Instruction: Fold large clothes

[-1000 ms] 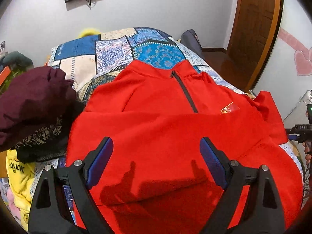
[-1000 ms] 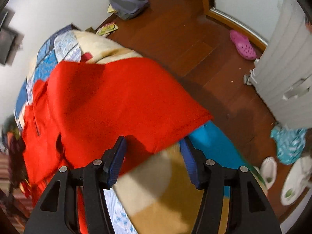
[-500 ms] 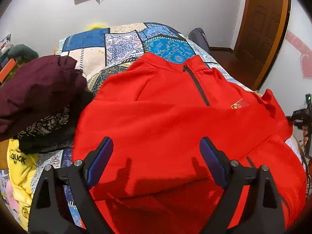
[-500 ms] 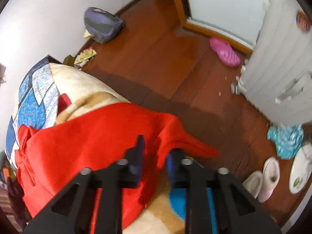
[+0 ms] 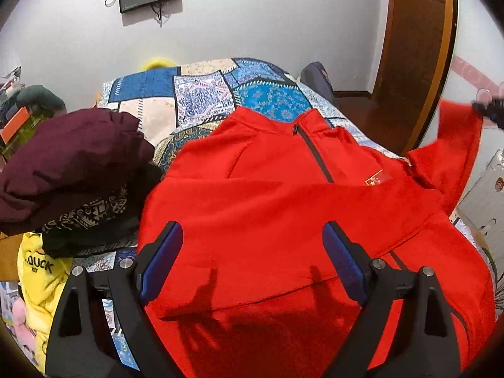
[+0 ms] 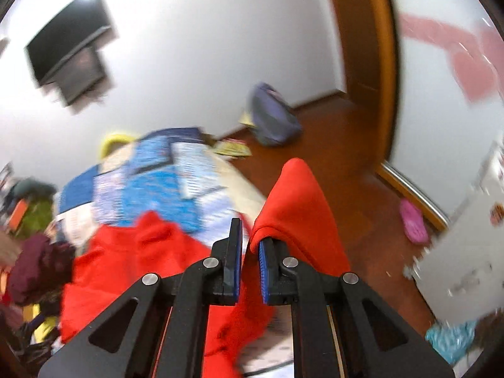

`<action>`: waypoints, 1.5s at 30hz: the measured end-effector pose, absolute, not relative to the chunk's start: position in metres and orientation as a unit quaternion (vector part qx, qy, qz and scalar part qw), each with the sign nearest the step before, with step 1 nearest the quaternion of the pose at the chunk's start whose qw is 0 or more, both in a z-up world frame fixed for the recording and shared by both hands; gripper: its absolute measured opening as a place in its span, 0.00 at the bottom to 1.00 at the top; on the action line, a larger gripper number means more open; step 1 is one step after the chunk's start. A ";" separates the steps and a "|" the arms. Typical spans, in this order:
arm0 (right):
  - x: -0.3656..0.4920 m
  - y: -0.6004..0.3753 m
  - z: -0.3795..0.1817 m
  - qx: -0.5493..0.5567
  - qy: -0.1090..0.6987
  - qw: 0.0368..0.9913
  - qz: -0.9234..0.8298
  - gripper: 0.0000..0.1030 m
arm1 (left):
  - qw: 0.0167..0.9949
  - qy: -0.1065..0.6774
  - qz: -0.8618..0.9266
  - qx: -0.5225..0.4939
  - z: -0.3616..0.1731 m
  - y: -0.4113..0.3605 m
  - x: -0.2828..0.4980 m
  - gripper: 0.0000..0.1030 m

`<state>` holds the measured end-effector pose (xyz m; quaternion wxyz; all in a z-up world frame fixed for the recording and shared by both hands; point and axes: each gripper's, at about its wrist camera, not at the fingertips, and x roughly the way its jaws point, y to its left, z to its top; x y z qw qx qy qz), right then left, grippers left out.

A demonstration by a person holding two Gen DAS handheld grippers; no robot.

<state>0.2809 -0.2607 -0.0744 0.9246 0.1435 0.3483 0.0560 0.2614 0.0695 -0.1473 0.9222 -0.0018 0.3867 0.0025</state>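
Observation:
A red zip-neck jacket with a small flag badge lies spread on the patchwork bed, one sleeve folded across its chest. My left gripper hovers open and empty above its lower front. My right gripper is shut on the other red sleeve and holds it lifted off the bed. That raised sleeve and the right gripper show at the right edge of the left wrist view.
A maroon garment pile and a yellow garment lie on the bed's left. A grey backpack and pink slipper lie on the wooden floor. A wooden door stands behind; a white radiator is at right.
My right gripper closed on the sleeve end and lifted it up off the bed's edge, swinging its view upward. My left gripper stayed open, drifting slightly back.

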 end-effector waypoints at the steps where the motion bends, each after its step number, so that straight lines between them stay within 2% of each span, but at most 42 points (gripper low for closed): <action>1: 0.279 -0.245 -0.068 0.133 0.348 0.925 0.074 0.08 | 0.923 0.384 0.003 -0.003 -0.145 0.071 0.259 0.88; 7: 0.274 -0.160 -0.077 0.069 0.379 0.908 0.163 0.08 | 0.927 0.376 0.008 -0.010 -0.140 0.087 0.248 0.88; 16: 0.261 -0.043 -0.183 -0.044 0.522 0.817 0.239 0.08 | 0.923 0.384 0.017 -0.033 -0.147 0.113 0.229 0.88; 21: 0.246 -0.020 -0.214 -0.099 0.556 0.790 0.240 0.09 | 0.918 0.394 0.020 -0.031 -0.154 0.119 0.222 0.88; 24: 0.243 -0.022 -0.217 -0.114 0.564 0.783 0.236 0.13 | 0.916 0.400 0.019 -0.025 -0.157 0.118 0.221 0.88; 28: 0.241 -0.035 -0.206 -0.102 0.576 0.775 0.239 0.23 | 0.916 0.400 0.011 -0.015 -0.155 0.109 0.225 0.88; 35: 0.230 -0.080 -0.174 -0.089 0.533 0.812 0.220 0.37 | 0.922 0.387 -0.027 0.018 -0.132 0.067 0.244 0.88; 45: 0.232 -0.185 -0.154 -0.035 0.497 0.858 0.122 0.38 | 0.903 0.403 -0.121 0.091 -0.128 -0.039 0.304 0.88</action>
